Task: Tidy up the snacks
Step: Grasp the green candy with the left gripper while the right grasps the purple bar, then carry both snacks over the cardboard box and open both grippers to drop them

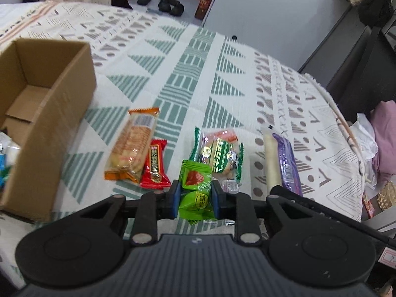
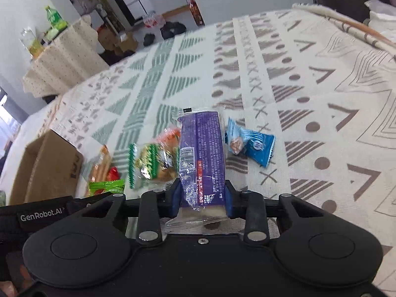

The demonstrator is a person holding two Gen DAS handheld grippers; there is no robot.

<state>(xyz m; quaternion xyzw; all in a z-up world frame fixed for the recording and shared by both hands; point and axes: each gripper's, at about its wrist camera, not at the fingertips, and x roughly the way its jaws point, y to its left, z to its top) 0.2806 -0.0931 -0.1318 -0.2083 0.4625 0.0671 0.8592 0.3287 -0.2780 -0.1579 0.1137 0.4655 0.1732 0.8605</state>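
My left gripper (image 1: 195,199) is shut on a small green snack packet (image 1: 196,190) with a red picture, its blue pads pressing both sides. Past it on the patterned cloth lie an orange cracker pack (image 1: 132,146), a red bar (image 1: 154,165) and a green-and-clear rice cracker bag (image 1: 219,153). My right gripper (image 2: 201,198) is shut on the near end of a long purple snack pack (image 2: 201,153), which also shows at the right of the left wrist view (image 1: 284,163). A blue candy wrapper (image 2: 250,144) lies just right of it.
An open cardboard box (image 1: 61,94) stands at the left of the cloth, with some packets inside at its near end; it appears as well at the left of the right wrist view (image 2: 49,168). Beyond the cloth-covered surface (image 1: 188,69) are shoes on the floor, dark furniture on the right and a small covered table.
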